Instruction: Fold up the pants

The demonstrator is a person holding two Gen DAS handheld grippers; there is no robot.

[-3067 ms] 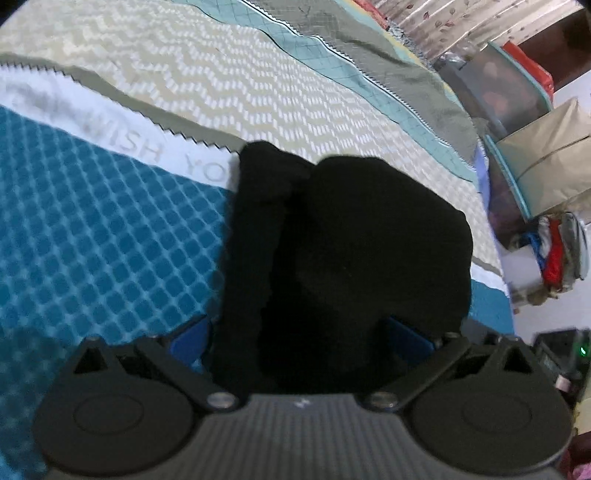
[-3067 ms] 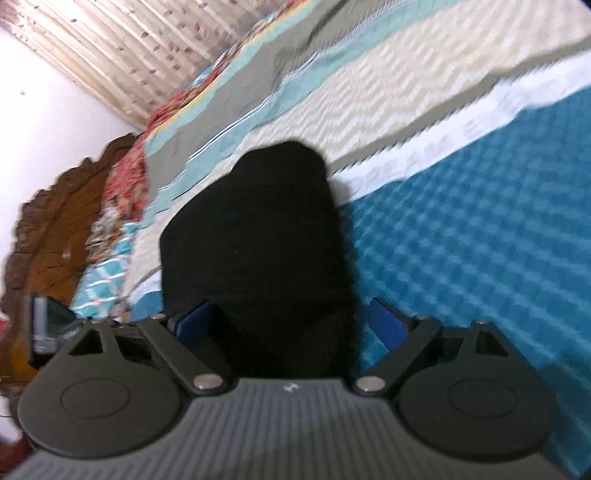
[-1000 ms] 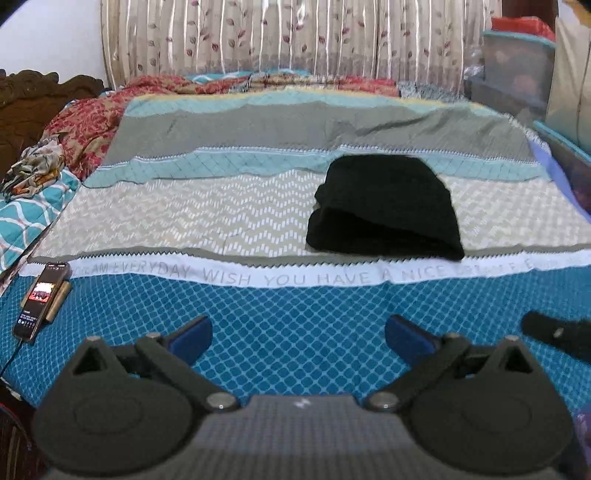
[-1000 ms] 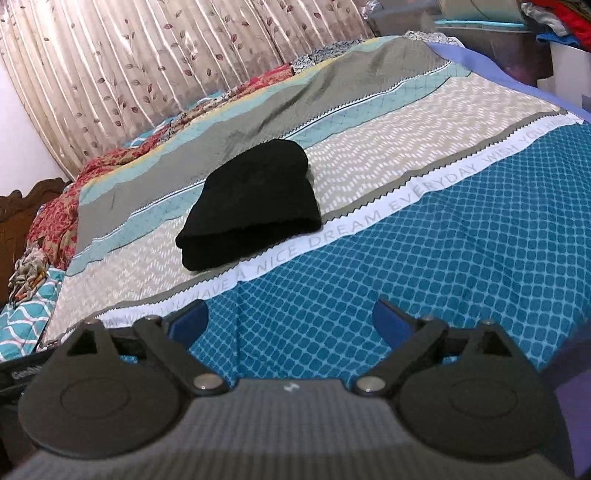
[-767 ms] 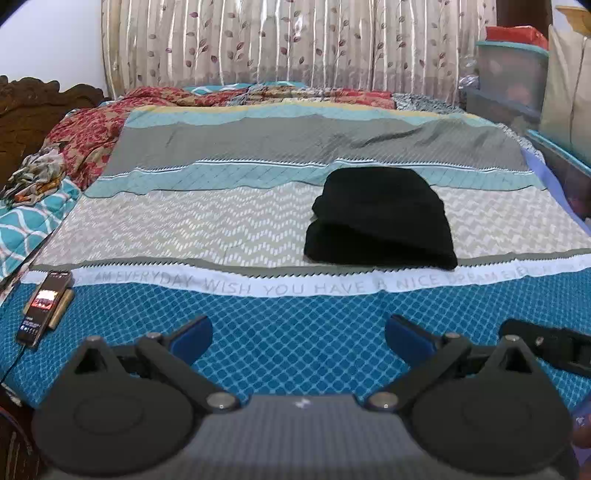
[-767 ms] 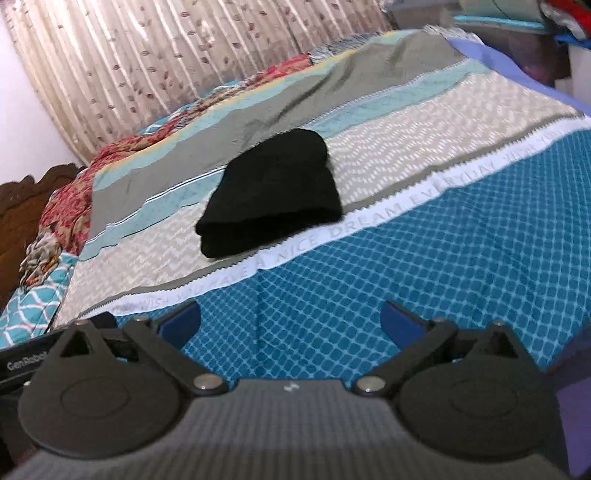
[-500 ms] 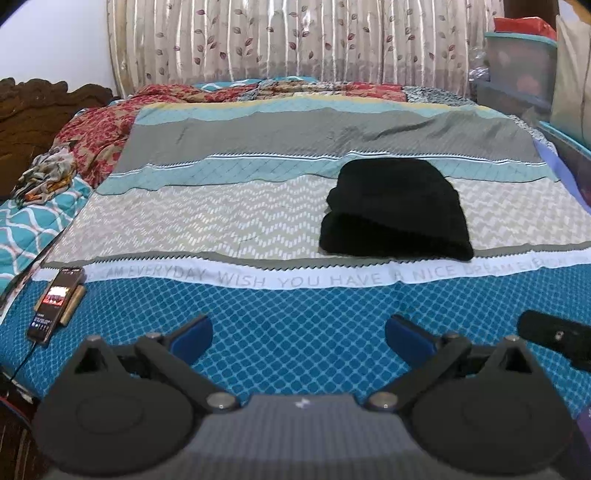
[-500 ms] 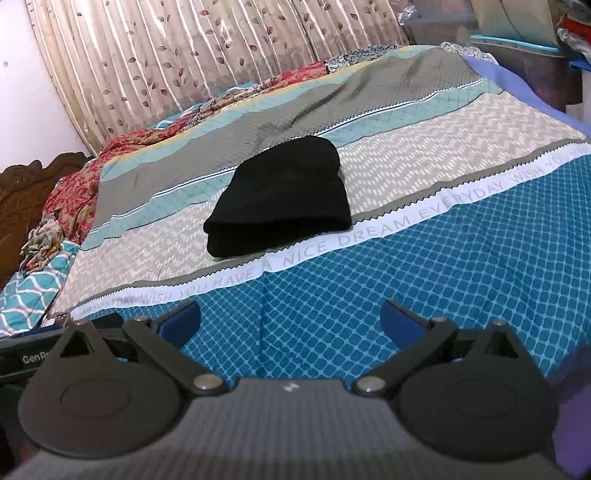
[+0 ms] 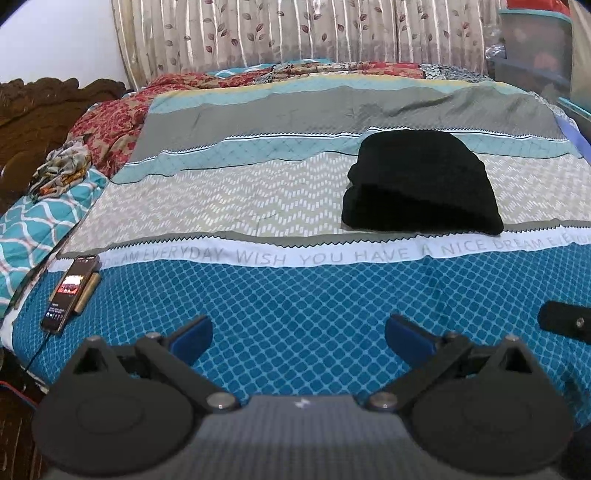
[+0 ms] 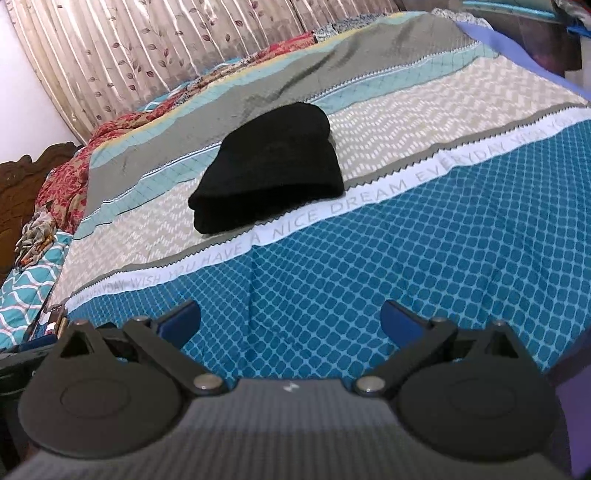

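Pants (image 9: 421,184), black, lie folded into a compact stacked bundle on the bed (image 9: 258,206), on the beige zigzag band of the cover, their near edge just beside the white strip of printed lettering. From the right wrist view the same bundle (image 10: 269,170) sits past the lettered strip, well apart from both grippers.

The left gripper (image 9: 298,338) hangs above the blue diamond-patterned part of the cover, near the bed's front edge, its fingers (image 9: 192,338) spread wide with nothing between them. The right gripper (image 10: 290,325) hangs above the same blue area, its fingers (image 10: 400,321) likewise wide apart and holding nothing. A black part at the right edge of the left view appears to belong to the right gripper.

A phone (image 9: 70,291) with a lit screen lies at the bed's left edge, a cable running from it. A leaf-patterned curtain (image 9: 295,33) hangs behind the bed.
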